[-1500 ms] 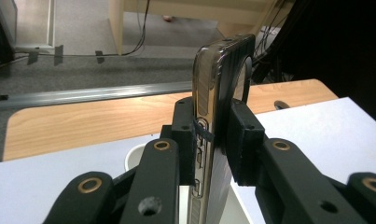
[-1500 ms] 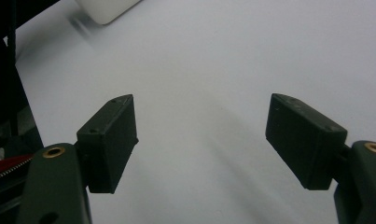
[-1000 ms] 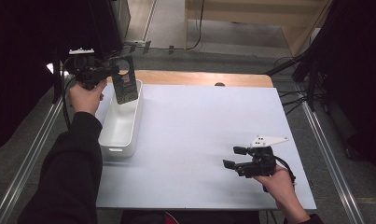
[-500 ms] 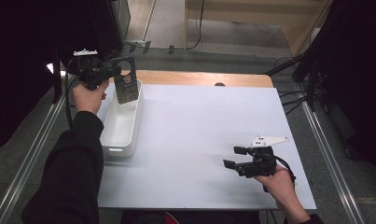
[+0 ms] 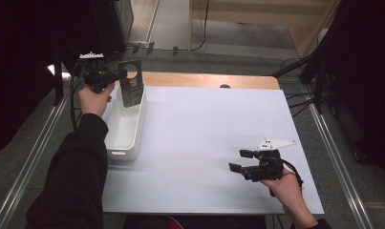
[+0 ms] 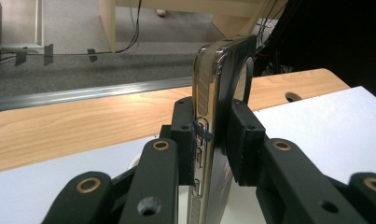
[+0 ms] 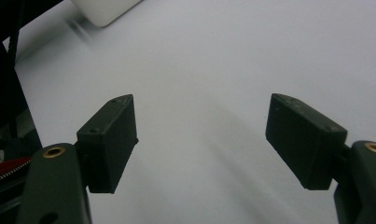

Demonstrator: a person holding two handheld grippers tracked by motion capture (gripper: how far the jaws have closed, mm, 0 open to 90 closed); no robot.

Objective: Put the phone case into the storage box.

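A dark phone case [image 5: 131, 88] with a round hole near its top is held upright above the far end of the white bin [image 5: 124, 125]. My left gripper [image 5: 114, 76] is shut on it from the left. In the left gripper view the case [image 6: 218, 107] stands edge-on, its clear ribbed side facing me, with both pads [image 6: 184, 135] pressed against it. My right gripper [image 5: 241, 161] rests low over the white board near the front right, pointing left. Its jaws stand open with nothing between them, and its fingertips [image 7: 112, 140] frame bare white surface.
The white board [image 5: 209, 133] covers most of a wooden table whose far edge [image 5: 204, 80] shows with a small hole. Metal rails run along both sides. Cables and furniture legs lie on the floor beyond.
The left hand has drifted slightly with the case, still above the bin's far end. The right gripper has stayed where it was.
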